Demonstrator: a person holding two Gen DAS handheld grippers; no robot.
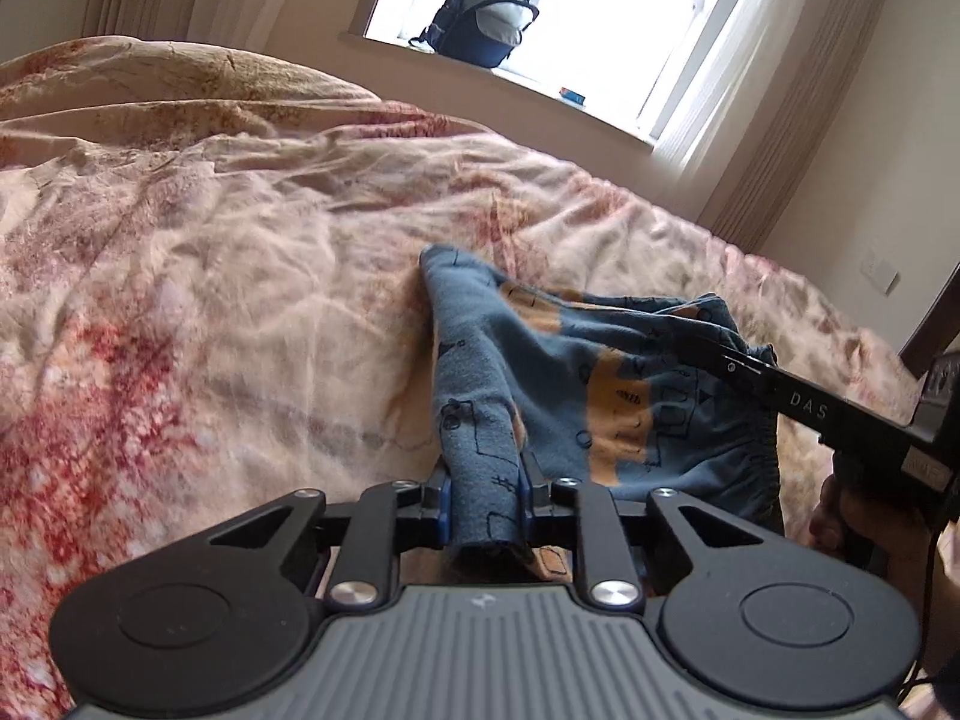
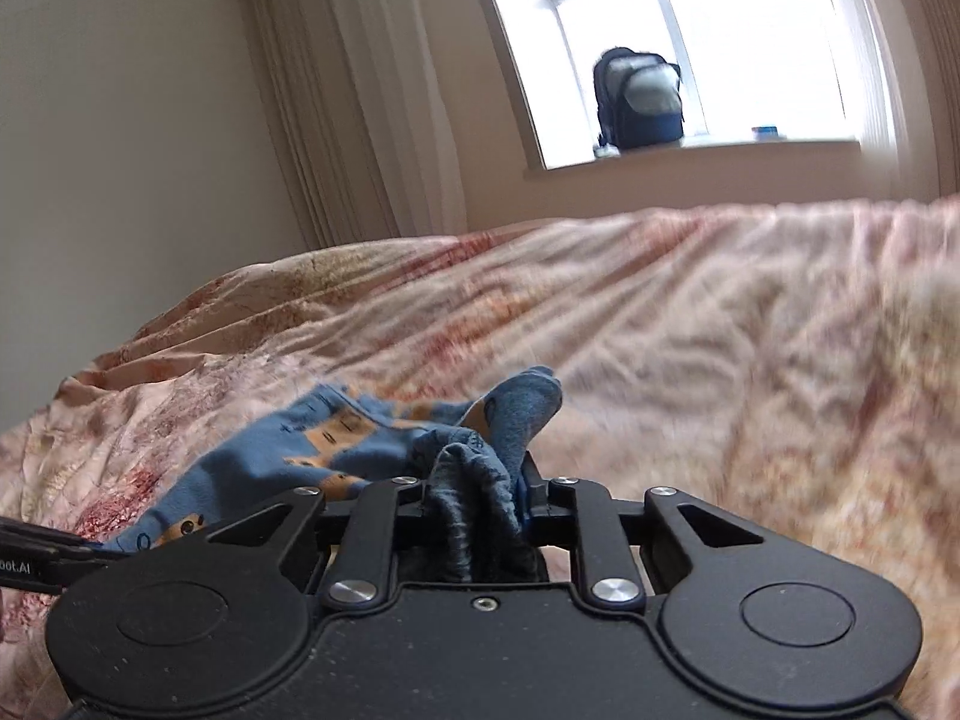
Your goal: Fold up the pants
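Small blue pants (image 1: 576, 372) with orange and black printed shapes are held up over a pink floral bedspread (image 1: 210, 276). My left gripper (image 1: 485, 498) is shut on a bunched blue fold of them. My right gripper (image 1: 720, 360) reaches in from the right and grips the elastic waistband edge. In the right wrist view the right gripper (image 2: 480, 498) is shut on gathered waistband cloth, and the pants (image 2: 300, 450) hang to its left above the bedspread (image 2: 720, 360). The left gripper's body (image 2: 36, 558) shows at the left edge there.
A dark blue backpack (image 1: 480, 18) stands on the windowsill, also in the right wrist view (image 2: 639, 99). A small blue item (image 1: 573, 96) lies on the sill. Curtains (image 2: 360, 90) hang beside the window. A heaped quilt (image 1: 150, 78) lies at the far left.
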